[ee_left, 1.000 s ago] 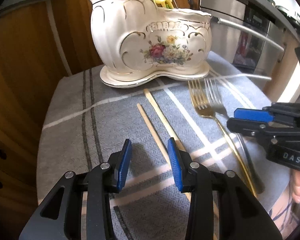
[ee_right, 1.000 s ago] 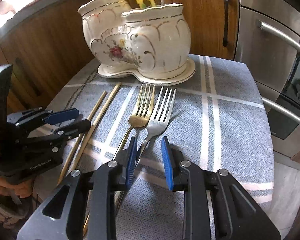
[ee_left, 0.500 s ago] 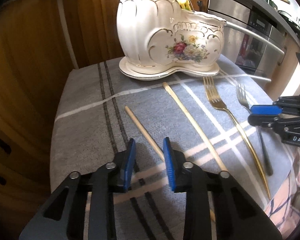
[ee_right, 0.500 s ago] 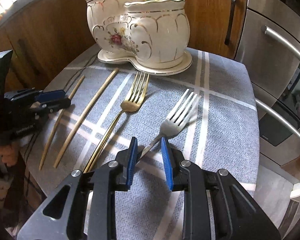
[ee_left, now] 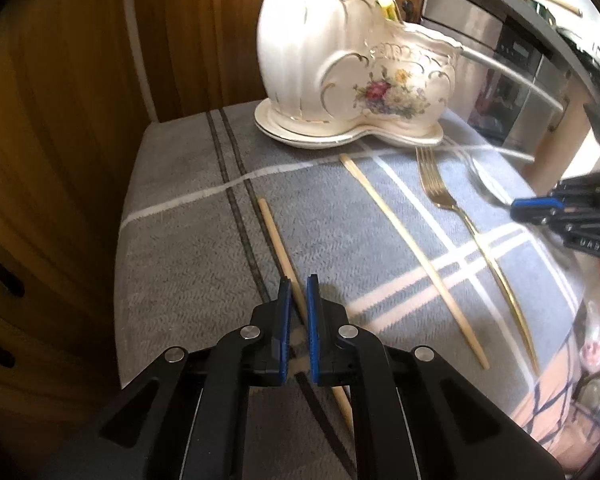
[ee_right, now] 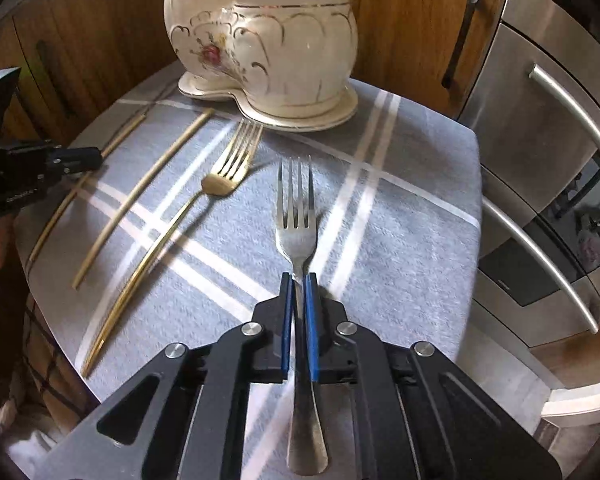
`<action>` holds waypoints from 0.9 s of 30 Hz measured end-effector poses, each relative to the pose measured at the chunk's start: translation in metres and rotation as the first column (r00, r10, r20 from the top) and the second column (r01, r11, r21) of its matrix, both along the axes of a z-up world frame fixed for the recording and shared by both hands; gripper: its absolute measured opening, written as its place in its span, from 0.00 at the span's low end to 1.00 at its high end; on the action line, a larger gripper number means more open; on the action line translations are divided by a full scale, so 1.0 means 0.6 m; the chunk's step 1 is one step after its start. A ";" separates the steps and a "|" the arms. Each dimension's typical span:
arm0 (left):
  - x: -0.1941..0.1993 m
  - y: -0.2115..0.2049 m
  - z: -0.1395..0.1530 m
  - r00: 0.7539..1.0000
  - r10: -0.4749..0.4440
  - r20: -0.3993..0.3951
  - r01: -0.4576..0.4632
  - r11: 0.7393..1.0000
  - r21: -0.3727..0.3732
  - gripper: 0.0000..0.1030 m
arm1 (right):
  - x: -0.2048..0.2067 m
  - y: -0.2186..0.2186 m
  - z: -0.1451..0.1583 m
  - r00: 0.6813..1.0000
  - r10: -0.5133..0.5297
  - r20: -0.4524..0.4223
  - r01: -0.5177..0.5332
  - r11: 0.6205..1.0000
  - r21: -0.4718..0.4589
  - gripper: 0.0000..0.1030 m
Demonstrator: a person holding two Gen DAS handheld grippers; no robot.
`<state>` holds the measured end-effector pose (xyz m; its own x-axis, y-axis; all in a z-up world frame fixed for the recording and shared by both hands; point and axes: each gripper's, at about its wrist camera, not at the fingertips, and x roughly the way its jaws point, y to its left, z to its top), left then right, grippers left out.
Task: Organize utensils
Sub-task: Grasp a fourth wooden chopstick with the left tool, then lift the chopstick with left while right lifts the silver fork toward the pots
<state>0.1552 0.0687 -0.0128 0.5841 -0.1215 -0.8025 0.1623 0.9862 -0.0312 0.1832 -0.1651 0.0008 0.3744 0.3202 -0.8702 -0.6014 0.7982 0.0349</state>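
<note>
Right wrist view gives us the silver fork [ee_right: 296,216] head-on, tines toward the ceramic holder [ee_right: 284,48], its neck pinched tight in the right gripper [ee_right: 299,280]. The left wrist view shows it only as a blur at the edge. That view has its own story: the left gripper [ee_left: 298,284] clamped narrow on a pale wooden chopstick [ee_left: 276,240] lying on the grey checked cloth [ee_left: 180,240]. Second chopstick [ee_left: 412,256] and gold fork [ee_left: 460,220] lie between the two grippers.
</note>
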 end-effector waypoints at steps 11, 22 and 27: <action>0.010 -0.004 0.006 0.995 -0.040 -0.093 0.046 0.997 0.059 0.09 | 0.027 0.013 0.002 0.993 0.066 -0.099 -0.074 0.994 -0.078 0.08; 0.009 0.006 0.005 0.993 -0.056 -0.108 0.061 0.997 0.041 0.07 | 0.030 0.012 0.004 0.994 0.049 -0.100 -0.055 0.997 -0.062 0.05; -0.006 0.029 0.015 0.999 0.013 -0.043 -0.013 1.000 0.006 0.05 | 0.027 -0.012 0.023 0.996 0.010 -0.090 -0.006 0.999 0.043 0.05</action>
<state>0.1518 0.0864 -0.0036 0.5505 -0.1095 -0.8276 0.1482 0.9884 -0.0323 0.1996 -0.1723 0.0145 0.2928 0.3601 -0.8858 -0.6004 0.7902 0.1228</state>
